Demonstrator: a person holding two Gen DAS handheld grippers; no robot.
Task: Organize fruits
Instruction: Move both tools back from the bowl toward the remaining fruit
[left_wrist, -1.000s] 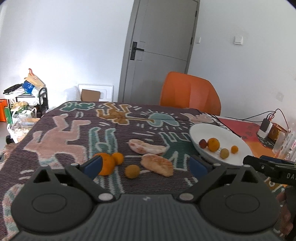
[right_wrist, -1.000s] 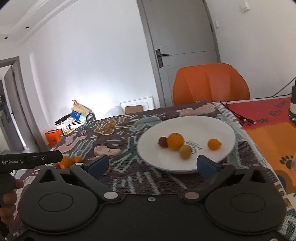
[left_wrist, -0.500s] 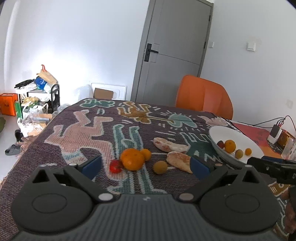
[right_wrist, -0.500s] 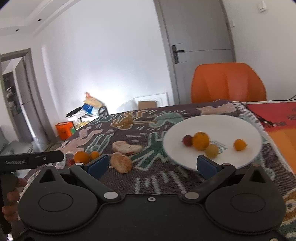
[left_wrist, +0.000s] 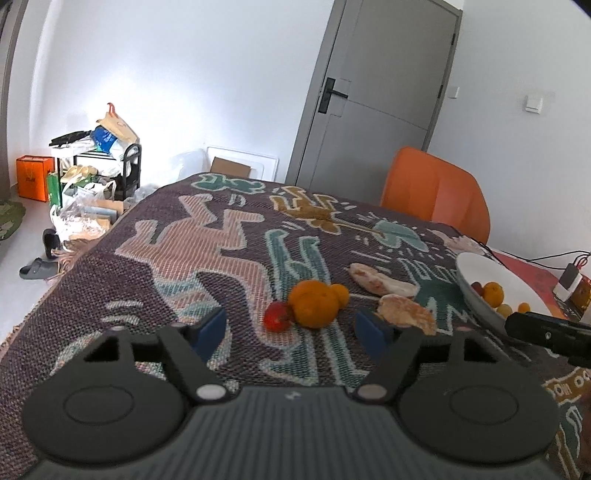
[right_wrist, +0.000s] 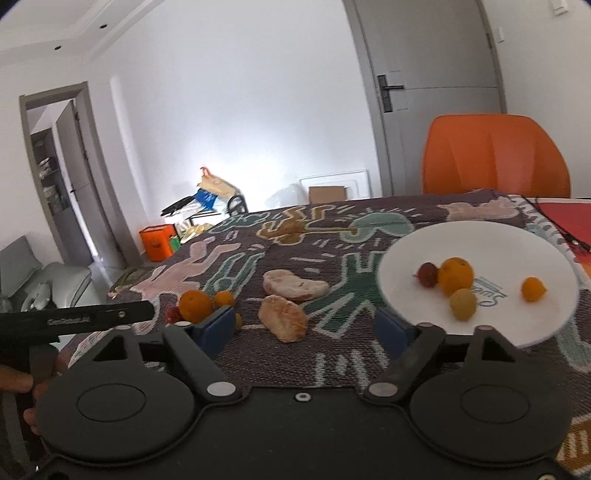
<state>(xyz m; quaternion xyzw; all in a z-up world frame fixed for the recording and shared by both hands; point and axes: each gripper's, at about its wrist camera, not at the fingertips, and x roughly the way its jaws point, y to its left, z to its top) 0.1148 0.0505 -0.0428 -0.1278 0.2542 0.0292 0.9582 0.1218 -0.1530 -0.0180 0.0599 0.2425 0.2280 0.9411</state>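
A large orange (left_wrist: 313, 303) lies on the patterned tablecloth with a small red fruit (left_wrist: 276, 320) at its left and a small orange fruit (left_wrist: 339, 294) at its right. My left gripper (left_wrist: 291, 332) is open and empty, just short of them. The white plate (right_wrist: 406, 254) holds an orange (right_wrist: 457, 275), a red fruit (right_wrist: 427, 274), a yellow-green fruit (right_wrist: 463, 303) and a small orange fruit (right_wrist: 533, 289). My right gripper (right_wrist: 308, 326) is open and empty, near the plate's left rim. The large orange also shows in the right wrist view (right_wrist: 195, 305).
Two bread-like pieces (right_wrist: 294, 284) (right_wrist: 283, 318) lie between the loose fruit and the plate. An orange chair (left_wrist: 436, 192) stands behind the table. Cables and a charger (left_wrist: 570, 280) lie at the far right. The table's left edge (left_wrist: 44, 295) drops to a cluttered floor.
Both grippers have swung left. The loose fruit now sits between my left fingers' line, closer in view. The plate has shifted right in the right wrist view.
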